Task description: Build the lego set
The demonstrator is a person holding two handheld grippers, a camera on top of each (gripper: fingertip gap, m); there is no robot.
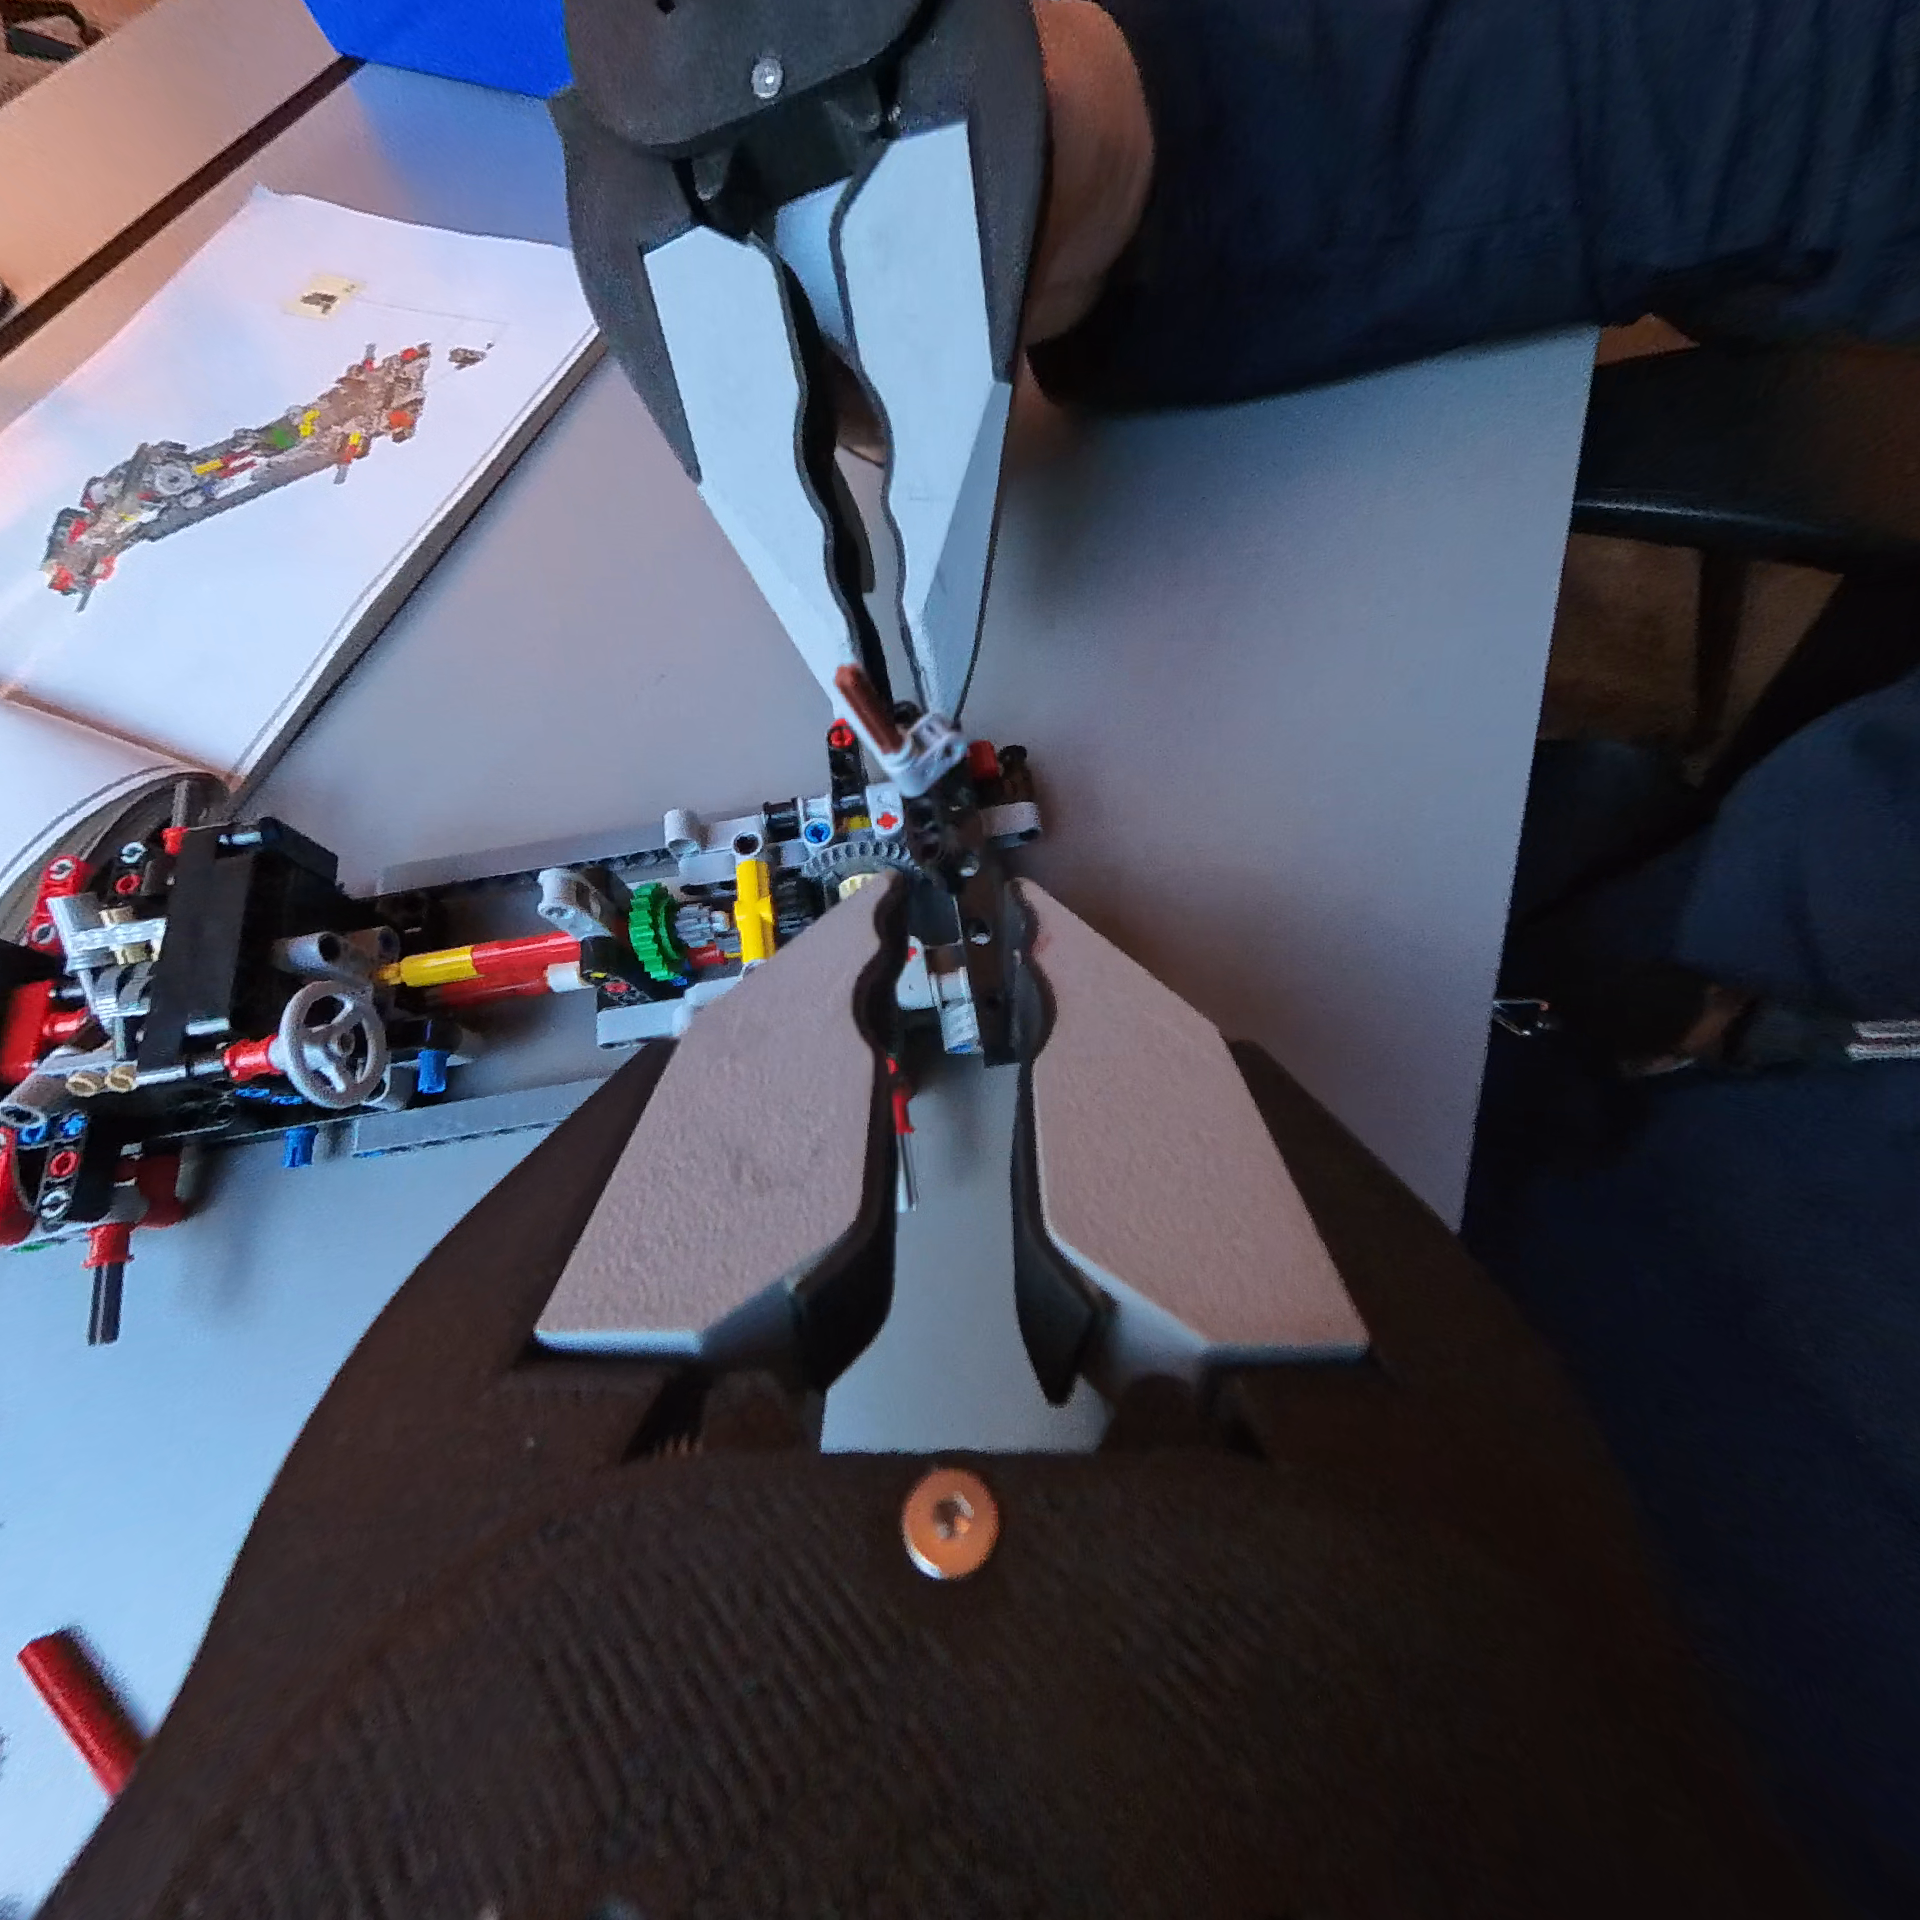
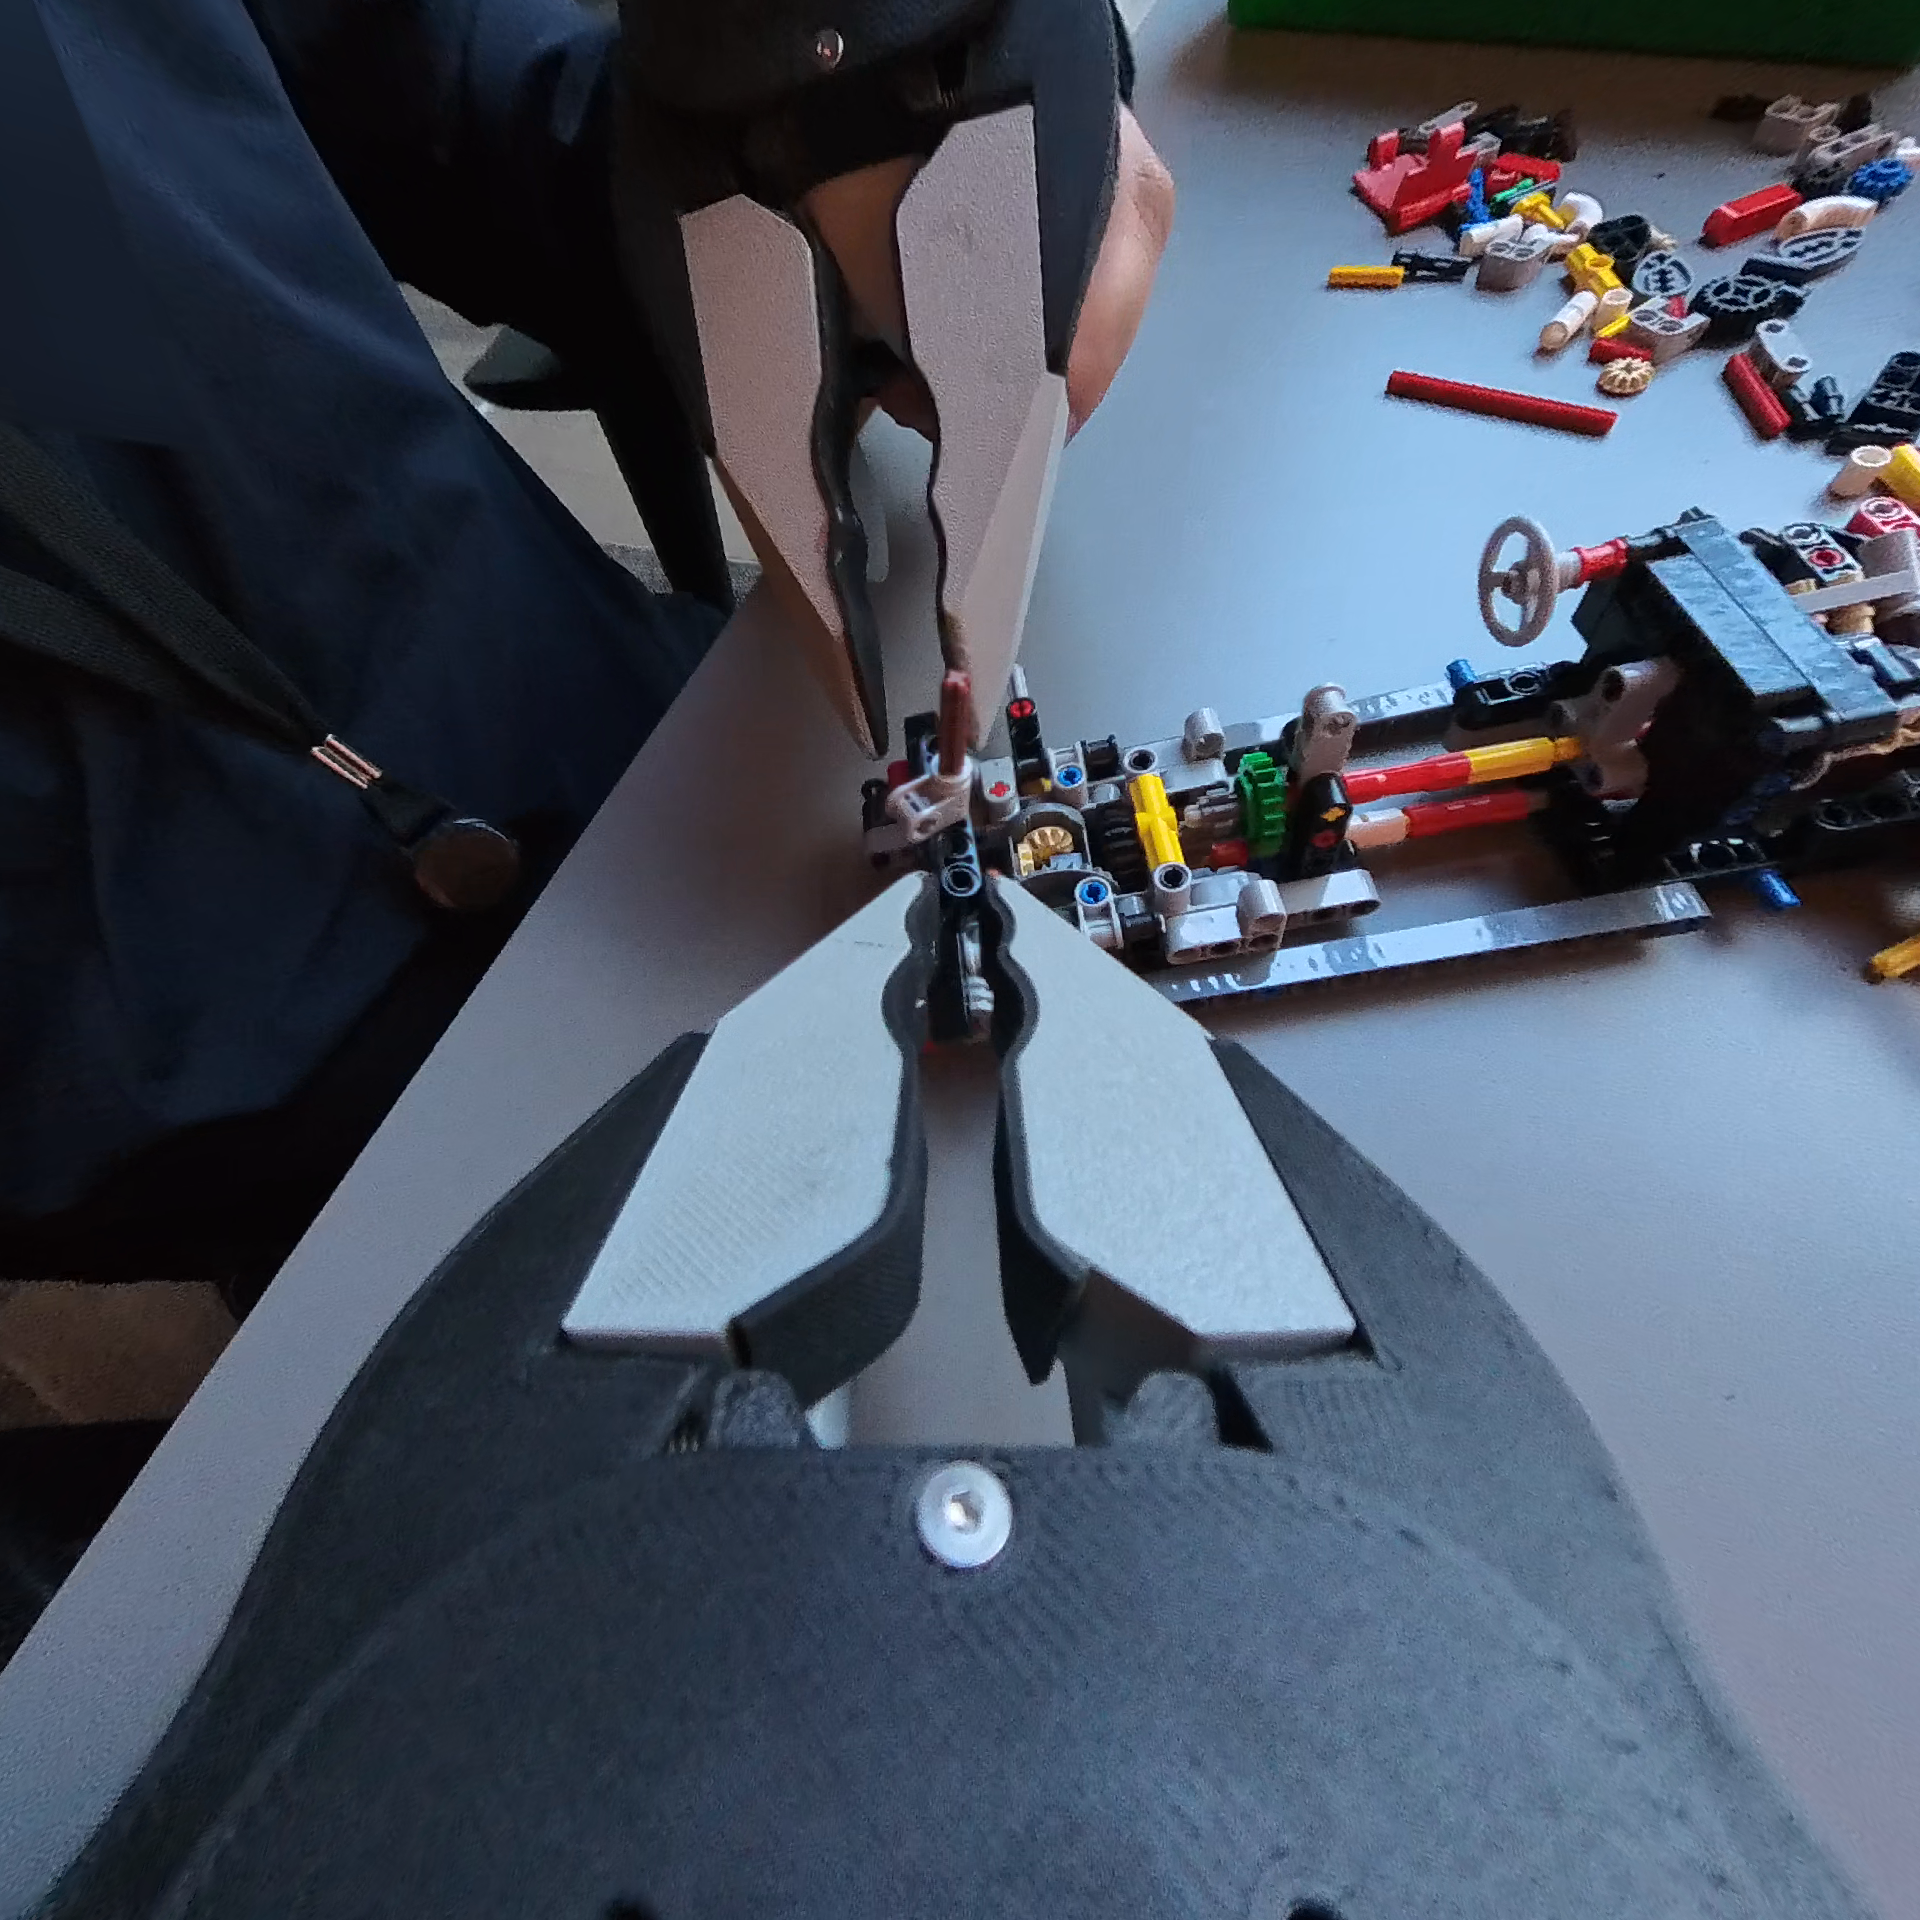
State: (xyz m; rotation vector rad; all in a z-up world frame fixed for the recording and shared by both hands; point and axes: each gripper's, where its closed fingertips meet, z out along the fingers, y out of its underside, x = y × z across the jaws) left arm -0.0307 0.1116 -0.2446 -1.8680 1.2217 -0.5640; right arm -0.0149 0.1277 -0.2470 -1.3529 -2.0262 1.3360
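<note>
Grey surface (image 1: 1247,623) ended in a straight edge close on the right of the left wrist view, with dark clothing (image 1: 1558,156) beyond it. A toy car frame (image 1: 727,914) lay lengthwise, its end near that edge, with bare surface between frame and edge. The left gripper (image 1: 956,894) straddled this end with its fingers parted; whether they pressed anything was hard to make out. Opposite, the right gripper (image 1: 914,707) came down by a brown peg (image 1: 868,707). An open booklet (image 1: 260,468) and a red rod (image 1: 78,1704) were cut off at the left.

From the right wrist view, the right gripper (image 2: 956,894) had its fingers clenched on a thin black bar (image 2: 958,883) standing at the frame's end, both pads against it; the bar's lower part was hidden between them. The left gripper (image 2: 920,717) hung opposite, tips apart, by the peg. The surface edge (image 2: 623,831) ran diagonally just left; loose parts (image 2: 1621,239) lay well apart, far right.
</note>
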